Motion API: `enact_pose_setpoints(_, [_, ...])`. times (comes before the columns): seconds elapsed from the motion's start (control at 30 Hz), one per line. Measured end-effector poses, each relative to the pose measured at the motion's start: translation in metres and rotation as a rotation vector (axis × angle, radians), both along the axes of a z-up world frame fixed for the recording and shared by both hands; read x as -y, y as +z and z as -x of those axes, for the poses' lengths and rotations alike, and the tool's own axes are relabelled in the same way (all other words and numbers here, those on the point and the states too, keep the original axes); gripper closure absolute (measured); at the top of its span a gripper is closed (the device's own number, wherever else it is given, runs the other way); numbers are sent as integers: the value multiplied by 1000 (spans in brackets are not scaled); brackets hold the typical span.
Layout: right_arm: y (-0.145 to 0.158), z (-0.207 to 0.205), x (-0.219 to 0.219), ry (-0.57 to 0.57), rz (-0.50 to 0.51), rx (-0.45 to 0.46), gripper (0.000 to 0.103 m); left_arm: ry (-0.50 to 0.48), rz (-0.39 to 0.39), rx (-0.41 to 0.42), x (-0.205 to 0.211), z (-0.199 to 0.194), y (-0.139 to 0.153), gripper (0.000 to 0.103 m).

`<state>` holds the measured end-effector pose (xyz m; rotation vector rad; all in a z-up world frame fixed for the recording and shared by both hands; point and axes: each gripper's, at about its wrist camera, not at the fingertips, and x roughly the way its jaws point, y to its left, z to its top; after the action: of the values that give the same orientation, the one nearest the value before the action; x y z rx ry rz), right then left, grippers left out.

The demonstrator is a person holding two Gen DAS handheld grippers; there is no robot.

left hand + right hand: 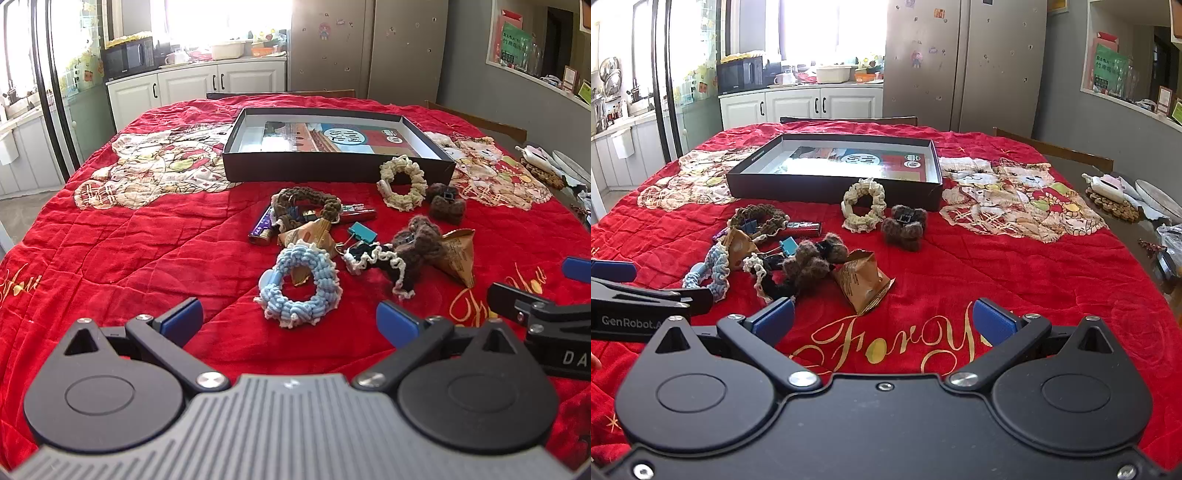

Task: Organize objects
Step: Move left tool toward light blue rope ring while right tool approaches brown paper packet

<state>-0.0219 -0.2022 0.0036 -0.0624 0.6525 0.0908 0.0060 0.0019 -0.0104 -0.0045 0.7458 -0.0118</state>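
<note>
A shallow black box [332, 171] [827, 190] lies open on the red cloth, printed sheets inside. In front of it is a loose pile: a light blue scrunchie [299, 286] [714, 271], a brown scrunchie [306, 201] [761, 216], a cream scrunchie [402, 182] [864, 205], a dark brown fuzzy clip [445, 203] [905, 227], another fuzzy brown bow [421, 240] [812, 262], a black-and-white scrunchie [380, 262], a teal binder clip [364, 232] [788, 245] and tan paper packets [456, 254] [862, 280]. My left gripper [290, 321] is open just short of the blue scrunchie. My right gripper [884, 319] is open above the gold lettering.
A red lighter [356, 214] [803, 227] and a purple tube [262, 229] lie within the pile. A dark table [1126, 229] at the right edge holds a cork mat [1112, 201], a plate and clutter. Chair backs [849, 120] stand behind the table.
</note>
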Motion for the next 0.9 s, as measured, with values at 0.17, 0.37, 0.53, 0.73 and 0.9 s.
enact_pose_setpoints(0.17, [-5,-4,-1,1,6,-18,0,13,2,-19,-4,-6,-5,0])
enact_pose_setpoints(0.37, [-10,-9,-6,23,31,-27,0,27,0,-29,-11,-11,-9,0])
enact_pose_setpoints(0.53, [-10,-17,-8,52,55,-20,0,22,-1,-44,-15,-17,-14,0])
enact_pose_setpoints(0.73, [-15,-34,-8,119,71,-42,0,-8,10,-65,-21,-29,-24,0])
enact_pose_setpoints(0.9, [-21,-48,-8,154,102,-41,4,-46,22,-76,-25,-38,-32,0])
